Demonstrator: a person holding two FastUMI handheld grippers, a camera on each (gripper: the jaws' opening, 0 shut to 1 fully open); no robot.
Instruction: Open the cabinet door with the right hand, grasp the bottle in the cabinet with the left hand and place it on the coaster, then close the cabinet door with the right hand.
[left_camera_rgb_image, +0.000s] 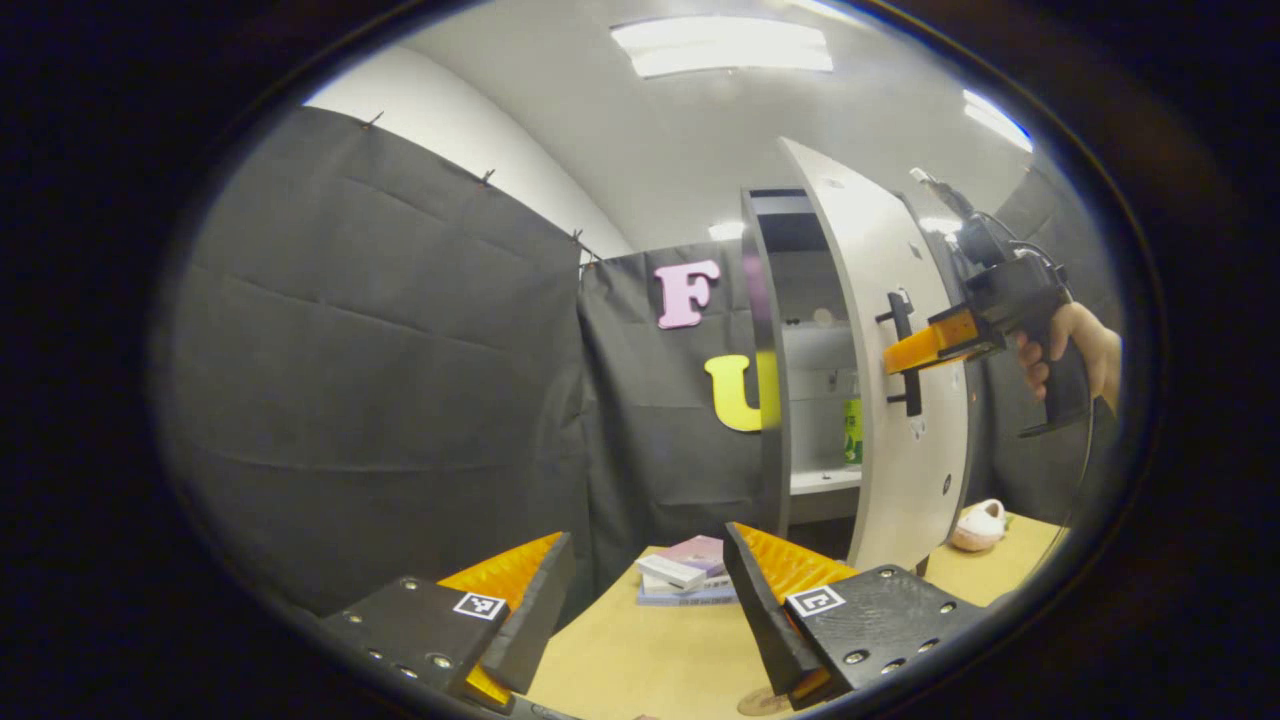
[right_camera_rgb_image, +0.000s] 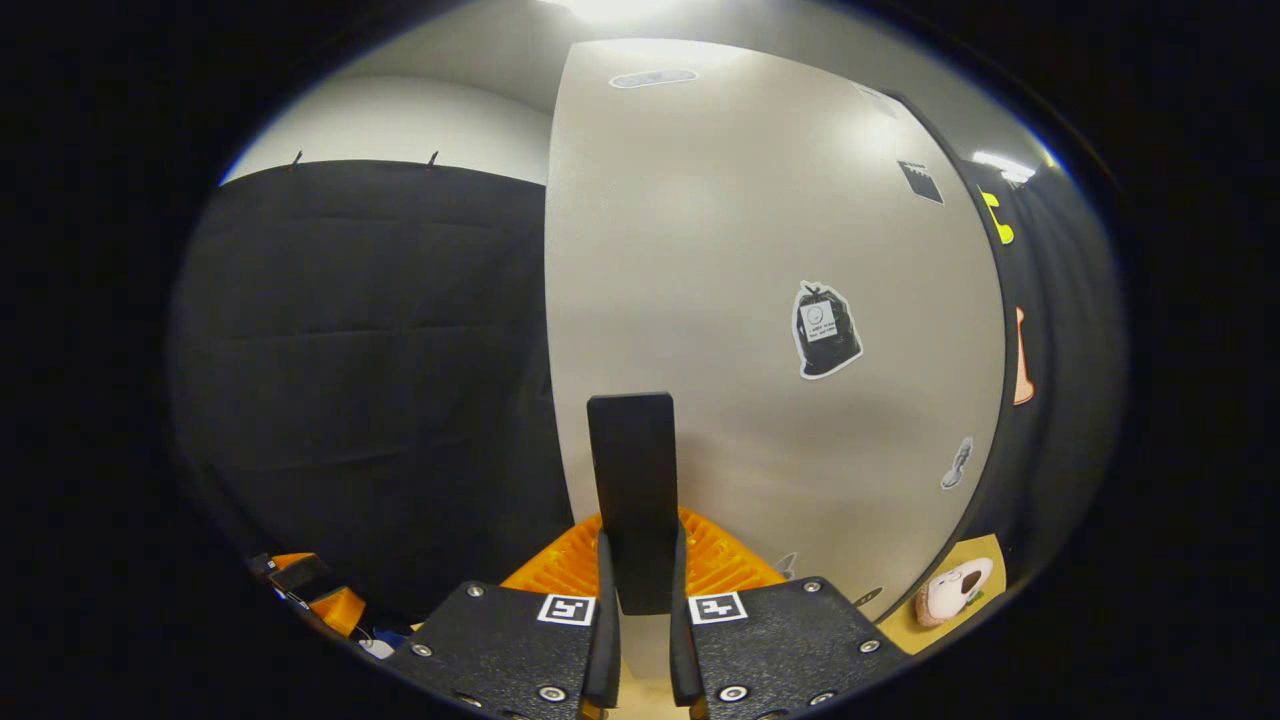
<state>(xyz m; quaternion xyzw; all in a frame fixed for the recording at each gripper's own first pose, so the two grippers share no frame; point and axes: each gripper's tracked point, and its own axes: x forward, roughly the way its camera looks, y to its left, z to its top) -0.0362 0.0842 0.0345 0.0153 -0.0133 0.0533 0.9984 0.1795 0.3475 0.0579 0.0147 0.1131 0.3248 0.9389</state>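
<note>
Pulling the cabinet door (left_camera_rgb_image: 890, 380) open rn w/ the right tongs (right_camera_rgb_image: 638, 600) clamped on its black handle (right_camera_rgb_image: 632, 490). Door's swung partway, so the shelf inside shows. Green bottle (left_camera_rgb_image: 853, 432) stands upright on that shelf, long axis vertical, just behind the door's edge. Left tongs (left_camera_rgb_image: 648, 610) are spread wide, holding nothing, low over the tabletop (left_camera_rgb_image: 640, 660), w/ the bottle up and to the right of them, well apart. Left is the free one for the reach imo, though I'd say the door needs more swing first.
</note>
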